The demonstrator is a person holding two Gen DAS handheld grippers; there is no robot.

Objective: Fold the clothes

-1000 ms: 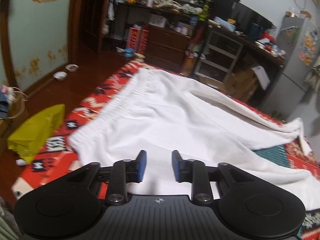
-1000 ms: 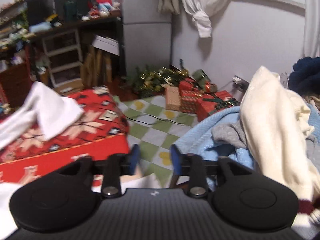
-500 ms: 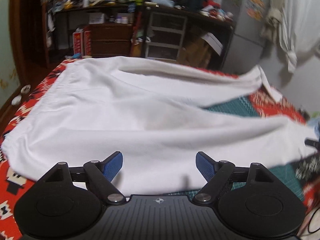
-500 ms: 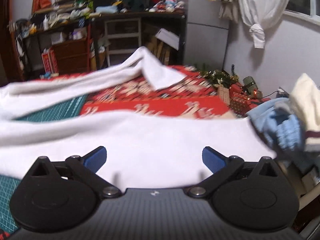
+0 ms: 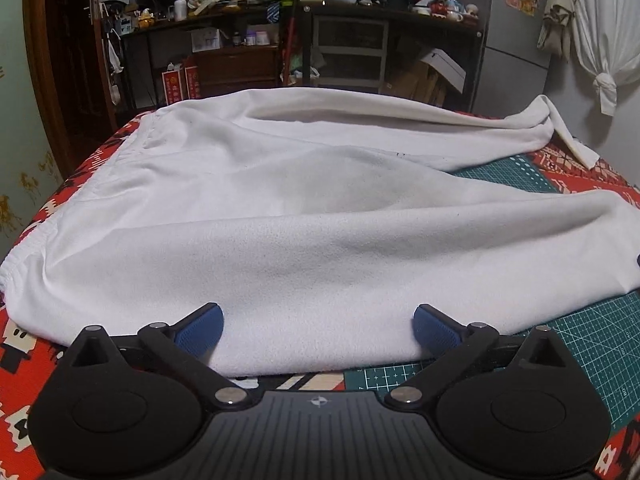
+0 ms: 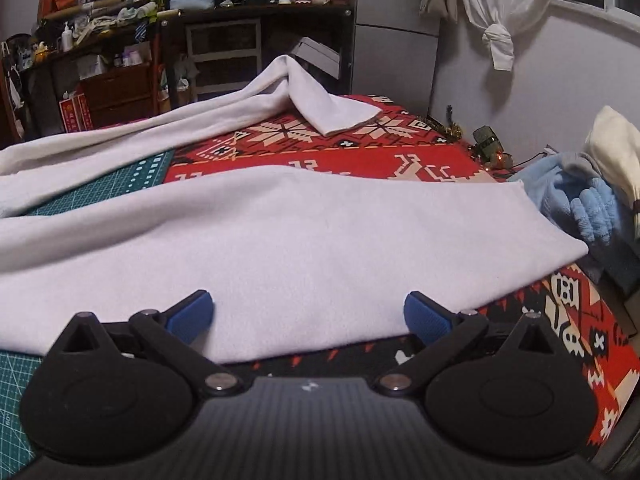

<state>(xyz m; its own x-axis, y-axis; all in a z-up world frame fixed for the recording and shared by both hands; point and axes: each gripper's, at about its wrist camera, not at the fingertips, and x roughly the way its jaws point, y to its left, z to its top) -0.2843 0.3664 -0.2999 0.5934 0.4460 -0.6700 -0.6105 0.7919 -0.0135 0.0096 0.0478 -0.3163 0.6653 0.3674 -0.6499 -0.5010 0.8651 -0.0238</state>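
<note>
White sweatpants (image 5: 320, 220) lie spread over a red patterned blanket (image 5: 24, 360) and a green cutting mat (image 5: 592, 340). The elastic waistband (image 5: 24, 264) is at the left and the two legs run off to the right. My left gripper (image 5: 318, 324) hovers at the near hem below the hip. Its jaws are opening wide, the cloth's edge lies between the blue pads (image 5: 200, 328), and nothing is pinched. My right gripper (image 6: 308, 312) stands open over the near leg (image 6: 300, 240), close to its cuff end. The far leg (image 6: 312, 108) ends in a turned-over cuff.
A heap of pale blue and cream clothes (image 6: 592, 200) sits off the right edge. Beyond the blanket stand cluttered dark shelves (image 5: 340, 52), a grey fridge (image 5: 516, 40) and a knotted white curtain (image 6: 496, 40). The mat (image 6: 100, 176) shows between the two legs.
Both grippers swung in over the pants, dropped to the near edge and went from nearly shut to wide open. The right one turned away from the clothes heap.
</note>
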